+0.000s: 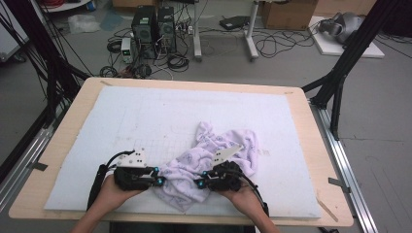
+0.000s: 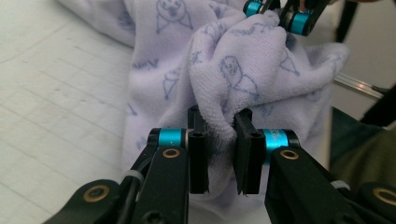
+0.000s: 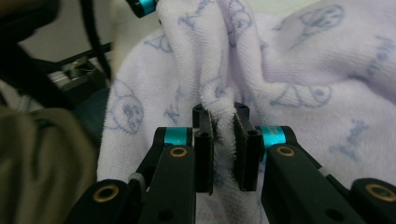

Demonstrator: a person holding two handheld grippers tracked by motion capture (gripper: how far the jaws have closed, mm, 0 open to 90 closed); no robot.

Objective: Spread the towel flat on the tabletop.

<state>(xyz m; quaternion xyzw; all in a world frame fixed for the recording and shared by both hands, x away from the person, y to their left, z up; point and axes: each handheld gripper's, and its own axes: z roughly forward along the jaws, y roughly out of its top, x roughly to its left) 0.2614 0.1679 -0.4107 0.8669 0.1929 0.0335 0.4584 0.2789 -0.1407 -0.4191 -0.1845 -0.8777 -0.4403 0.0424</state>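
A pale lilac towel (image 1: 214, 155) printed with small blue animal figures lies crumpled on the white foam mat (image 1: 145, 121), near the table's front edge. My left gripper (image 1: 158, 175) is at the towel's left side and shut on a fold of the towel (image 2: 219, 126); the terry cloth bulges up between its pads. My right gripper (image 1: 199, 183) is at the front right of the heap, shut on another fold of the towel (image 3: 223, 126). The two grippers point toward each other with a bunch of cloth between them. The right gripper's blue-ringed tips (image 2: 275, 11) appear at the top of the left gripper view.
The mat covers most of a light wooden tabletop (image 1: 63, 141). Metal rails (image 1: 340, 160) run along both table sides. Behind the table the floor holds computer towers (image 1: 153, 26), loose cables and a cardboard box (image 1: 289, 12). Black frame posts (image 1: 350, 53) stand at the right.
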